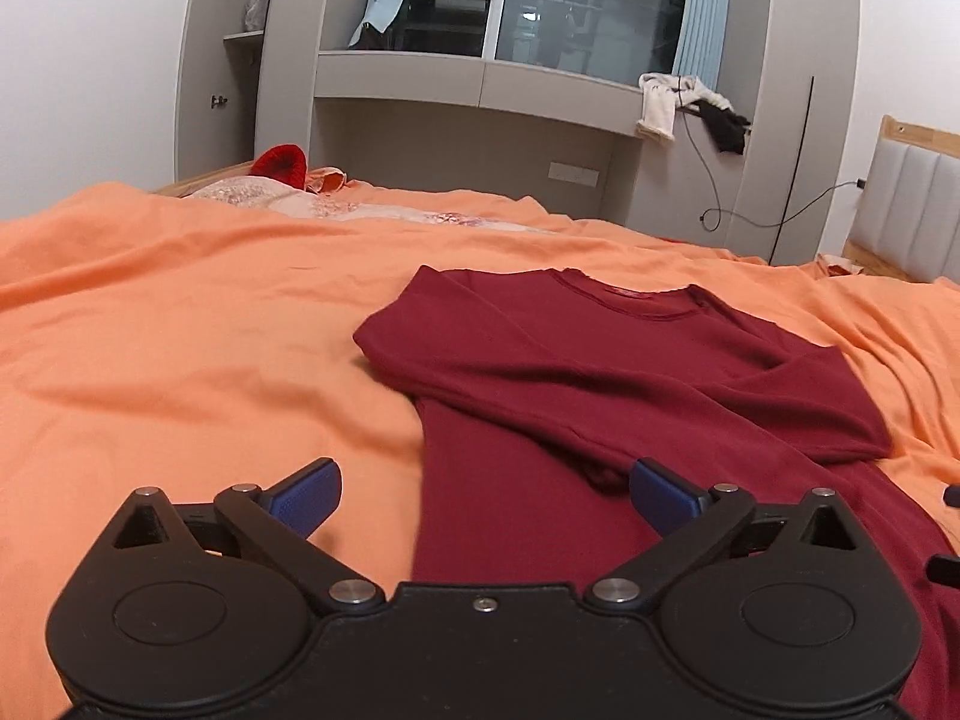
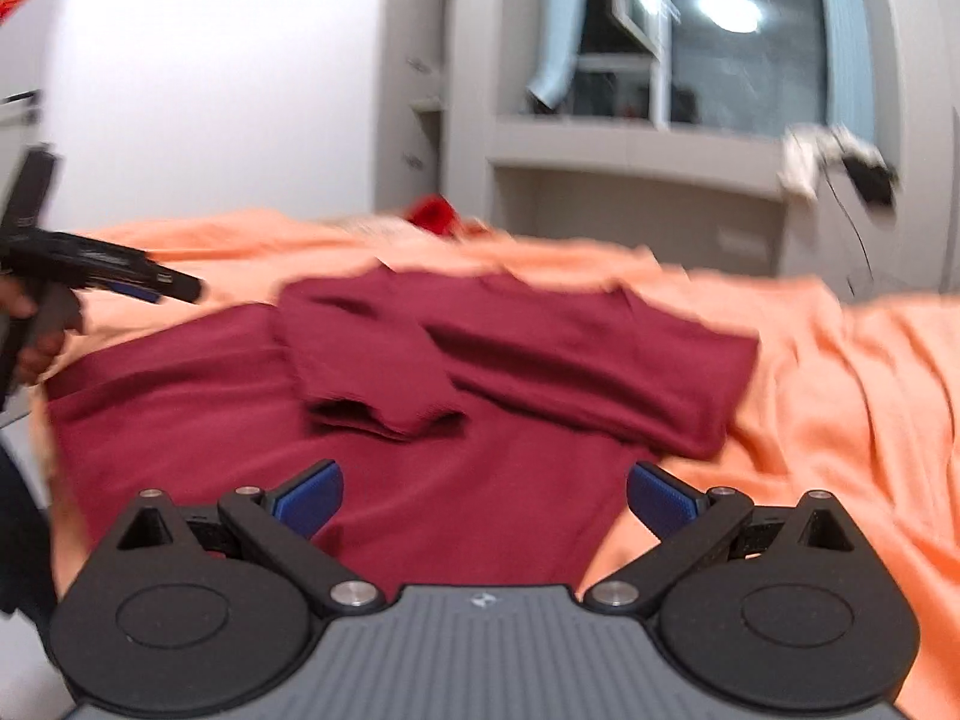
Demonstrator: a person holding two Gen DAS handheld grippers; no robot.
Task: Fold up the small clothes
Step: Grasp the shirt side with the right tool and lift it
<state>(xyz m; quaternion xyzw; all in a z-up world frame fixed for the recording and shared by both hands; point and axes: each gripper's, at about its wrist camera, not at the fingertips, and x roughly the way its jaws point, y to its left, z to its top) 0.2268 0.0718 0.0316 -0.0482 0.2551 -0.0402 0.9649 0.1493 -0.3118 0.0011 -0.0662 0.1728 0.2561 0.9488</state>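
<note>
A dark red long-sleeved shirt [image 1: 600, 360] lies flat on the orange bed sheet [image 1: 180, 330], both sleeves folded across its chest. My left gripper [image 1: 483, 492] hovers over the shirt's left side edge, blue pads wide apart and nothing between them. In the right wrist view the shirt [image 2: 420, 360] is blurred. My right gripper [image 2: 483, 492] stands open above the shirt's lower right part, also with nothing between its pads. A hand [image 2: 36, 324] at the far left there holds the left gripper [image 2: 120, 282] over the sheet [image 2: 840, 390] beside the shirt.
A red knit hat [image 1: 279, 163] and a pale patterned cloth [image 1: 360, 207] lie at the bed's far side. A padded headboard [image 1: 912, 216] stands at the right. Clothes [image 1: 690, 102] and a cable hang from the window ledge beyond.
</note>
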